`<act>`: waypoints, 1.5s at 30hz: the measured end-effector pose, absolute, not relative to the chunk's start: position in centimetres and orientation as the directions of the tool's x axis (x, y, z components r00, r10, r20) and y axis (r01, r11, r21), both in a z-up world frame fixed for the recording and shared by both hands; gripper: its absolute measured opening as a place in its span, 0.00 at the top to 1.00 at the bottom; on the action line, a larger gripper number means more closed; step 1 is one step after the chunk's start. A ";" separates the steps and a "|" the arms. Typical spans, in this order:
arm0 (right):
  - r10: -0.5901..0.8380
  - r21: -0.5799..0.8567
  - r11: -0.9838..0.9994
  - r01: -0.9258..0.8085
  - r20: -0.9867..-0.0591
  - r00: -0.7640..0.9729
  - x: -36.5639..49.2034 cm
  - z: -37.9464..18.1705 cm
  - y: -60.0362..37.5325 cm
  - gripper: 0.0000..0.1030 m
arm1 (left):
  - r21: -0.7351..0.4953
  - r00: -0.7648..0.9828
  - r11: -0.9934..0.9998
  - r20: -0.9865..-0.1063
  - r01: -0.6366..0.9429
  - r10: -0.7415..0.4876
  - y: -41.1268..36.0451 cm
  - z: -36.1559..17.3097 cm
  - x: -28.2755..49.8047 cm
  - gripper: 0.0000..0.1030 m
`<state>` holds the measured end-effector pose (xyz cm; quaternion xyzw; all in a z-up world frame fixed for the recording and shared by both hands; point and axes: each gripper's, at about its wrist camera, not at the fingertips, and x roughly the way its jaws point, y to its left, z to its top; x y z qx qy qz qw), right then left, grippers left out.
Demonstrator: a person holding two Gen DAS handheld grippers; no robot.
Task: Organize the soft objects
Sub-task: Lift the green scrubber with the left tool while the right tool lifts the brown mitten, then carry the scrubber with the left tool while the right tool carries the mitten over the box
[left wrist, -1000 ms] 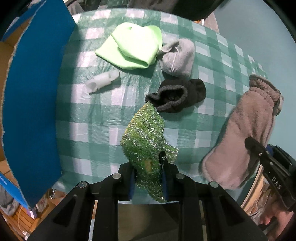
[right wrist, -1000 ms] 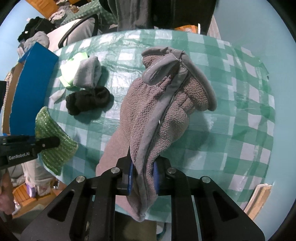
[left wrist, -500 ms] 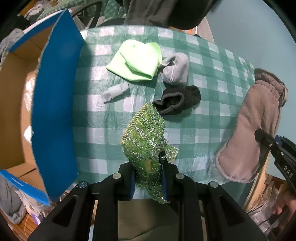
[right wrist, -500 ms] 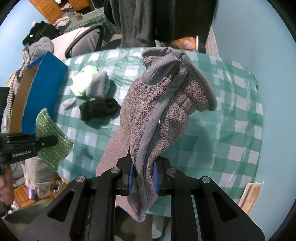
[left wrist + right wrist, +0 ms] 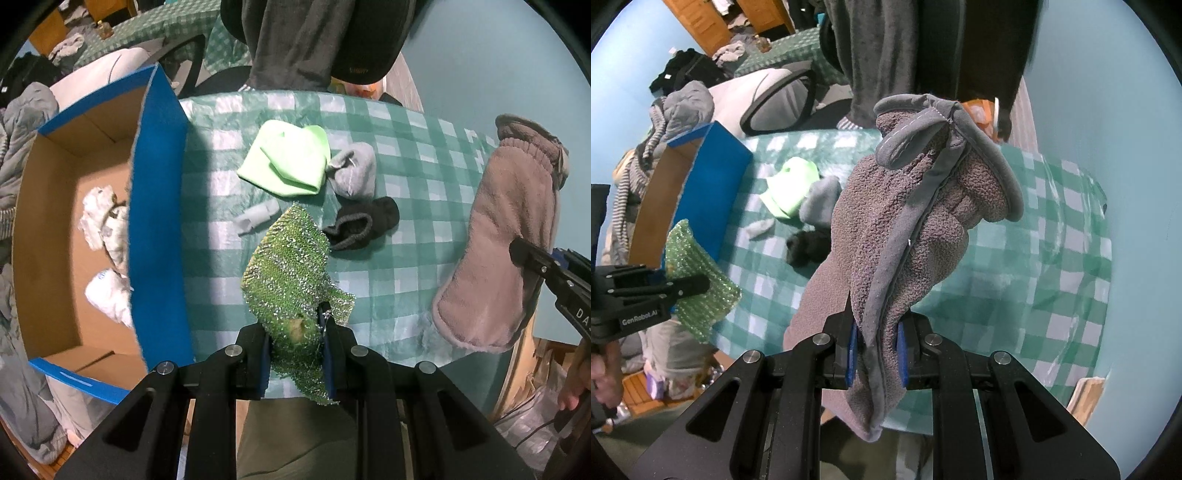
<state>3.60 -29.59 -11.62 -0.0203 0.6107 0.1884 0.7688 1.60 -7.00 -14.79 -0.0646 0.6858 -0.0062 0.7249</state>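
My left gripper (image 5: 293,332) is shut on a sparkly green scrub cloth (image 5: 288,266), held above the near table edge; the cloth also shows in the right wrist view (image 5: 696,273). My right gripper (image 5: 875,336) is shut on a brown fleece mitten (image 5: 916,229), lifted off the table; it also shows in the left wrist view (image 5: 506,236). On the green checked tablecloth (image 5: 406,147) lie a lime green hat (image 5: 288,162), a grey sock (image 5: 354,173), a black sock (image 5: 362,225) and a small white roll (image 5: 255,218).
An open cardboard box with blue outer walls (image 5: 155,229) stands left of the table, holding white soft items (image 5: 107,221). A person in dark clothes (image 5: 306,40) stands behind the table. A chair with clothes (image 5: 768,99) is at the far left.
Both grippers have risen and pulled back from the table with their cloth and mitten. The box interior has come into the left wrist view.
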 end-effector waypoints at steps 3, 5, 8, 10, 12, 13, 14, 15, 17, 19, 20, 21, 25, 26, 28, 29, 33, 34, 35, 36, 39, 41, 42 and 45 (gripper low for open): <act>0.268 0.195 0.925 -0.327 -0.944 0.194 3.9 -10.9 -28.7 0.85 | -0.105 0.073 0.991 -0.992 -0.081 -0.099 -6.1 -13.9 1.6 0.79; 0.270 0.193 0.922 -0.336 -0.941 0.202 4.1 -10.4 -28.0 0.85 | -0.104 0.084 0.991 -0.992 -0.082 -0.097 -5.4 -13.3 1.6 0.78; 0.278 0.194 0.917 -0.348 -0.937 0.212 4.4 -9.7 -27.0 0.85 | -0.102 0.100 0.991 -0.991 -0.087 -0.093 -4.4 -12.5 1.5 0.78; 0.285 0.195 0.913 -0.358 -0.933 0.218 4.6 -9.2 -26.3 0.85 | -0.101 0.113 0.990 -0.990 -0.093 -0.090 -3.6 -11.8 1.4 0.79; 0.293 0.198 0.909 -0.368 -0.930 0.221 4.8 -8.8 -25.6 0.85 | -0.102 0.123 0.990 -0.988 -0.100 -0.089 -2.8 -11.4 1.3 0.79; 0.297 0.201 0.906 -0.373 -0.929 0.222 4.8 -8.7 -25.3 0.85 | -0.101 0.128 0.989 -0.988 -0.105 -0.088 -2.3 -11.1 1.3 0.79; 0.304 0.205 0.902 -0.380 -0.927 0.222 4.9 -8.4 -24.8 0.85 | -0.101 0.132 0.989 -0.988 -0.108 -0.086 -2.0 -11.0 1.3 0.79; 0.309 0.208 0.899 -0.385 -0.925 0.221 5.0 -8.3 -24.5 0.85 | -0.102 0.136 0.988 -0.987 -0.113 -0.086 -1.5 -10.8 1.2 0.79; 0.323 0.218 0.892 -0.397 -0.921 0.220 5.1 -8.0 -23.7 0.85 | -0.106 0.142 0.987 -0.986 -0.125 -0.088 -0.7 -10.6 1.2 0.79; 0.329 0.218 0.884 -0.413 -0.919 0.218 5.1 -7.8 -22.7 0.85 | -0.105 0.149 0.985 -0.985 -0.135 -0.085 0.2 -10.2 1.0 0.79; 0.331 0.217 0.880 -0.422 -0.918 0.218 5.2 -7.7 -22.3 0.85 | -0.106 0.151 0.984 -0.985 -0.140 -0.084 0.5 -10.2 1.0 0.79; 0.335 0.218 0.875 -0.432 -0.917 0.217 5.2 -7.5 -21.7 0.85 | -0.107 0.154 0.983 -0.984 -0.147 -0.084 1.0 -10.0 0.9 0.79; 0.352 0.223 0.857 -0.465 -0.911 0.213 5.3 -7.1 -19.8 0.85 | -0.110 0.160 0.979 -0.984 -0.169 -0.083 2.5 -9.7 0.4 0.79; 0.357 0.223 0.851 -0.476 -0.909 0.212 5.3 -6.9 -19.1 0.85 | -0.109 0.162 0.979 -0.984 -0.173 -0.081 2.8 -9.7 0.3 0.79; 0.368 0.229 0.844 -0.485 -0.905 0.213 5.4 -6.8 -18.3 0.85 | -0.111 0.167 0.977 -0.983 -0.182 -0.080 3.6 -9.5 0.1 0.79; 0.374 0.232 0.839 -0.493 -0.903 0.210 5.4 -6.7 -17.8 0.85 | -0.110 0.168 0.976 -0.983 -0.186 -0.078 3.8 -9.5 0.0 0.79; 0.388 0.236 0.818 -0.524 -0.900 0.200 5.2 -6.4 -15.7 0.85 | -0.106 0.175 0.973 -0.982 -0.204 -0.070 5.2 -9.3 -0.4 0.79; 0.390 0.236 0.813 -0.533 -0.899 0.198 5.2 -6.3 -15.1 0.85 | -0.107 0.179 0.972 -0.981 -0.209 -0.069 5.6 -9.2 -0.5 0.79; 0.392 0.235 0.809 -0.539 -0.899 0.197 5.1 -6.3 -14.7 0.85 | -0.107 0.181 0.971 -0.981 -0.212 -0.069 5.9 -9.1 -0.6 0.79; 0.396 0.236 0.804 -0.546 -0.897 0.195 5.1 -6.2 -14.2 0.85 | -0.105 0.184 0.970 -0.981 -0.217 -0.065 6.3 -9.0 -0.7 0.79; 0.404 0.235 0.788 -0.569 -0.895 0.190 5.0 -5.9 -12.5 0.85 | -0.102 0.194 0.968 -0.979 -0.229 -0.057 7.3 -8.6 -0.9 0.79; 0.410 0.235 0.778 -0.583 -0.893 0.187 5.0 -5.8 -11.5 0.85 | -0.098 0.200 0.966 -0.979 -0.238 -0.050 8.2 -8.4 -1.0 0.79; 0.413 0.235 0.773 -0.590 -0.892 0.185 5.0 -5.8 -11.0 0.85 | -0.096 0.203 0.965 -0.978 -0.243 -0.047 8.6 -8.3 -1.1 0.79; 0.422 0.236 0.757 -0.609 -0.889 0.180 4.9 -5.7 -9.6 0.85 | -0.090 0.206 0.962 -0.978 -0.256 -0.036 9.7 -8.1 -1.5 0.79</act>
